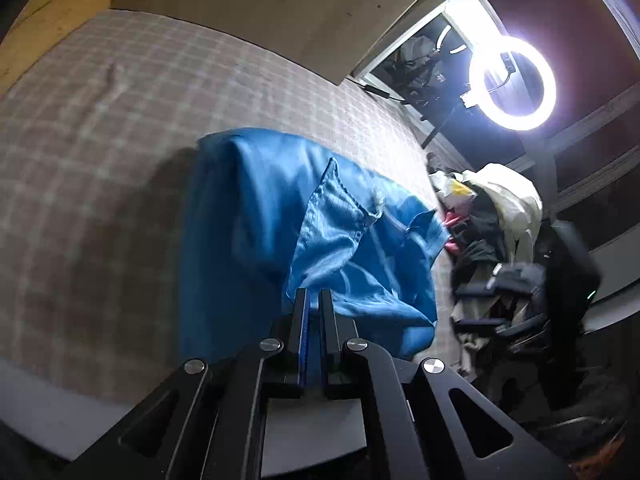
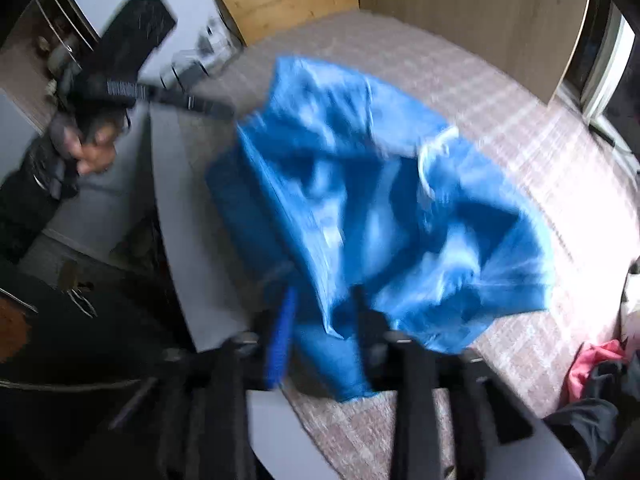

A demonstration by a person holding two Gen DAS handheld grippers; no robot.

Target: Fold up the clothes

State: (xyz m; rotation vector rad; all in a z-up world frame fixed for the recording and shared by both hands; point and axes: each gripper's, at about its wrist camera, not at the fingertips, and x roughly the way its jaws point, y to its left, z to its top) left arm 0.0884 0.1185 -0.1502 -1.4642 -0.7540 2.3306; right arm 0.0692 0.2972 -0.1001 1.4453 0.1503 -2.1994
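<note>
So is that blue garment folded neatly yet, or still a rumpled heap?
Still rumpled. The blue garment lies bunched and creased on the checked bed cover, one edge pinched in the left gripper.

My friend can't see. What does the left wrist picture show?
The left gripper pinches a blue garment that lies on a checked bedspread. A pile of other clothes sits to the right under a bright ring light.

Blue garment (image 1: 280, 216) in, seemingly, left hand-held gripper (image 1: 314, 304)
</note>
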